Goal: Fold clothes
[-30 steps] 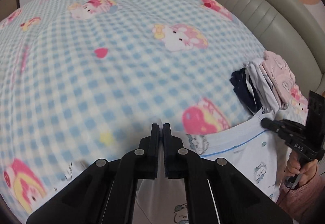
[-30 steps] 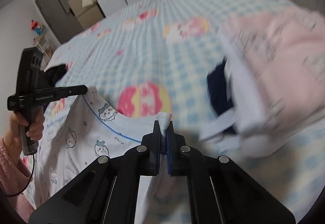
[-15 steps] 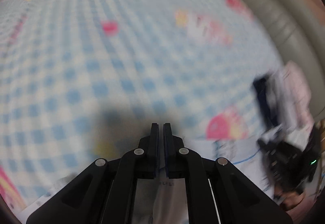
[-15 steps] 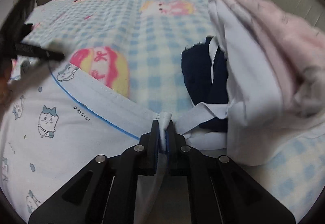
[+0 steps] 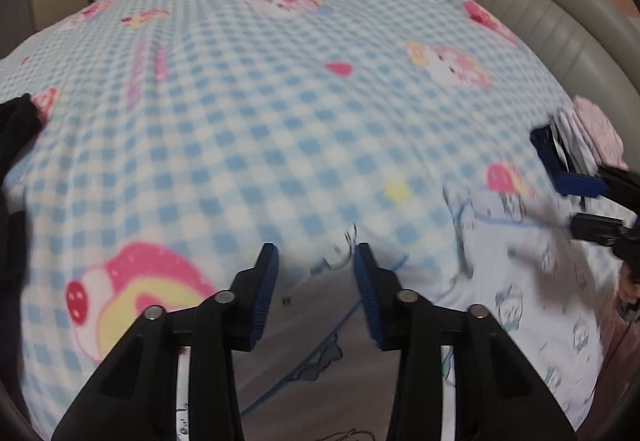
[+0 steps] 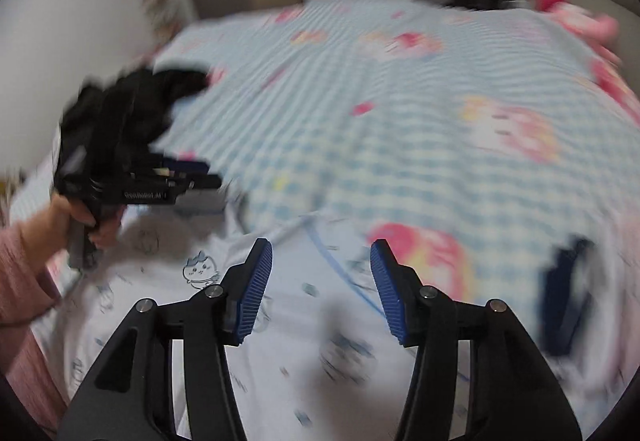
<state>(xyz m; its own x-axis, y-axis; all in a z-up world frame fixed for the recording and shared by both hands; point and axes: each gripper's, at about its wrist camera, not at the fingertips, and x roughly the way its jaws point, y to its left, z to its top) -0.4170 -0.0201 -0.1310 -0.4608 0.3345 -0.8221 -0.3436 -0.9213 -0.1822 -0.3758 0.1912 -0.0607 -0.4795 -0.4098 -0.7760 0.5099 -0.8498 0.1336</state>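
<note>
Holding both tools spread wide, we are gripping nothing with either one. Our left tool [image 5: 316, 261] is hovering over the near edge of the white garment [image 5: 520, 281], its blue-padded fingers [image 5: 264, 293] parted with bare cloth showing between them. Our right tool [image 6: 320, 261] is hovering over the same garment [image 6: 208, 281], jaws equally wide and empty.

The garment is lying spread on the near part of the bed, on the blue-and-white checked blanket [image 5: 260, 101]. It is white with small cartoon figures and a thin blue line running along it (the print is too blurred to read in places). Part of it is reaching under the left tool and the rest is stretching away to the right.

In the right wrist view we are seeing the left tool [image 6: 192, 181] at the left, held by a hand [image 6: 92, 225] in a pink sleeve [image 6: 20, 281], just above the garment's left part. In the left wrist view the right tool [image 5: 592, 205] is showing at the right edge, blurred.

Beside it, at the far right of the bed, a pile of clothes [image 5: 576, 141] is sitting: dark blue, white and pink pieces. A dark garment [image 6: 160, 89] is lying at the far left. A grey padded headboard [image 5: 540, 13] is curving along the right.
</note>
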